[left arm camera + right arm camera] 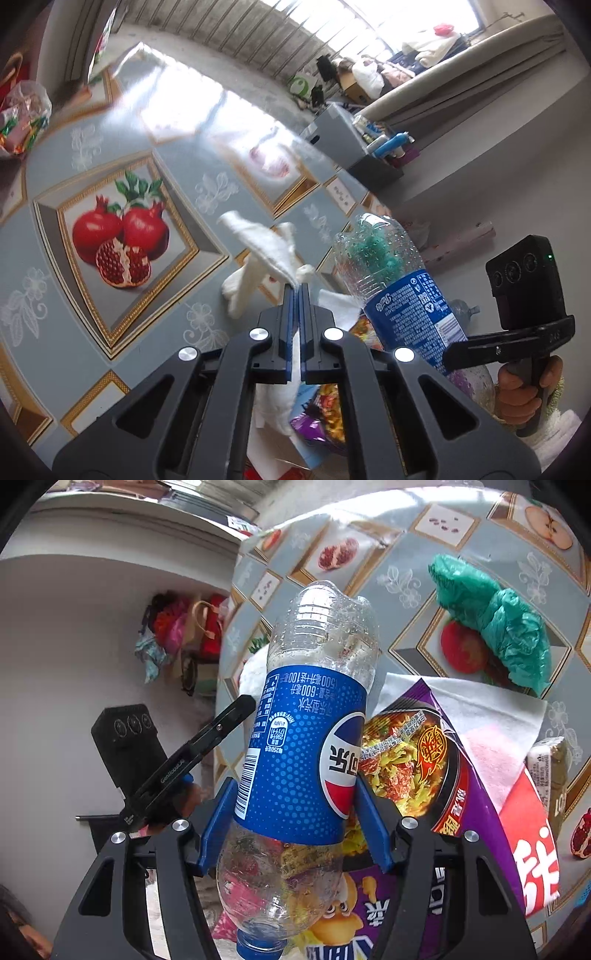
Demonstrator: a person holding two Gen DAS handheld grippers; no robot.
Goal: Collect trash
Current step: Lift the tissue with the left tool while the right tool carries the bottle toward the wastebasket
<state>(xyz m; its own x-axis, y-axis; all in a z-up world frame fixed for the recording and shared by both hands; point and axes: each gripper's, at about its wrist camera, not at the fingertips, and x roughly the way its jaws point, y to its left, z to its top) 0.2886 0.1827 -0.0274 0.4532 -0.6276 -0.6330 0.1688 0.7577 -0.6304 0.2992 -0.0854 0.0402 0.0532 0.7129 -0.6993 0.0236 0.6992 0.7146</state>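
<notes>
Two hand-held grippers over a cluttered table, each gripping a piece of trash.

Left hand-held gripper clamped tight on a crumpled white tissue, raised above the table with its fruit-print cloth. Right hand-held gripper closed around the blue label of an empty plastic bottle, cap end nearest the camera, base pointing away. Below the bottle, a purple snack bag and white paper on the table; farther off to the right, a crumpled green plastic bag. At far right in the left wrist view, a hand on the right gripper's handle.
</notes>
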